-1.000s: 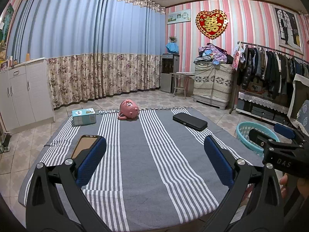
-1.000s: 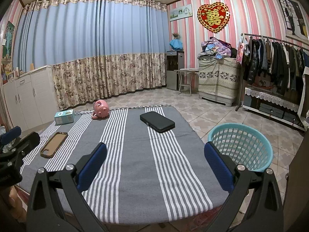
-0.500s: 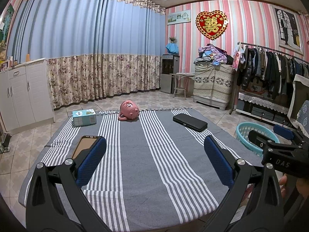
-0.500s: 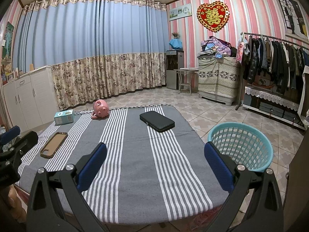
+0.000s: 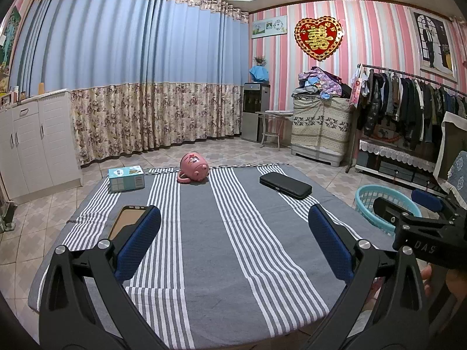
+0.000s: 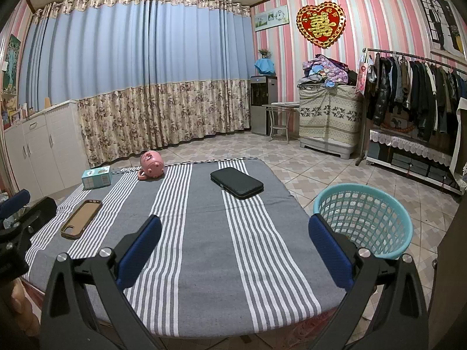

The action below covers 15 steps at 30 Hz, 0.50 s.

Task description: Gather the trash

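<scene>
Left hand-held gripper [image 5: 233, 233]: spread wide, grasping nothing, above the near edge of the striped tabletop [image 5: 204, 248].
Right hand-held gripper [image 6: 235, 239]: likewise released and empty.
Trash candidates: phone case [image 6: 81, 218], small box [image 6: 97, 177], pink toy [image 6: 151, 165], black case [image 6: 236, 182], well apart on the cloth.
Basket [image 6: 405, 227]: on the floor beside the tabletop's right edge; seems empty.
Risk: a flat case may slip from the blue pads; a careless toss could miss the basket.
</scene>
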{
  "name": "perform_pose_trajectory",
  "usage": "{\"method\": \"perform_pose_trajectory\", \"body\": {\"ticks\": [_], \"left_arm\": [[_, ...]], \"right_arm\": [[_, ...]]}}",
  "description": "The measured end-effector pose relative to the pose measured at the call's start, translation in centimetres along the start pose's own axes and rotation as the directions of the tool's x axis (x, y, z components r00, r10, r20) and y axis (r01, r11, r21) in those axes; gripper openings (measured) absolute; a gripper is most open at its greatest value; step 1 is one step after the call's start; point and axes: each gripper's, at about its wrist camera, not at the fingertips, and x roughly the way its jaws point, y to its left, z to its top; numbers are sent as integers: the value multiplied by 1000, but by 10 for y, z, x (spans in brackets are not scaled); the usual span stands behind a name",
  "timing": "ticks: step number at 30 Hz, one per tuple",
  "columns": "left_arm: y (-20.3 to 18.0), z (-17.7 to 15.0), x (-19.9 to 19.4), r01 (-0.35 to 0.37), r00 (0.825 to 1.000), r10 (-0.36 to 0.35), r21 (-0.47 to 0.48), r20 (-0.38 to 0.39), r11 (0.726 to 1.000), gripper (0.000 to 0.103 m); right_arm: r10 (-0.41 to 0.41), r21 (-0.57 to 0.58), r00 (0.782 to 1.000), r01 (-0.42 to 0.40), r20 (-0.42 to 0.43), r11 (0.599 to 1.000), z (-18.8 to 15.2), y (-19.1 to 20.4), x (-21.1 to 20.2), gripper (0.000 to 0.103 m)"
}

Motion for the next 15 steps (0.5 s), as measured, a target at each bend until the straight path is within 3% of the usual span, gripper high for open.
{"method": "perform_pose_trajectory", "body": {"ticks": [15], "left_arm": [[0,-3,-1,0,1000,0,2,1,1000,98]], "right_arm": [[0,1,1000,0,1,1000,0,0,0,98]]}}
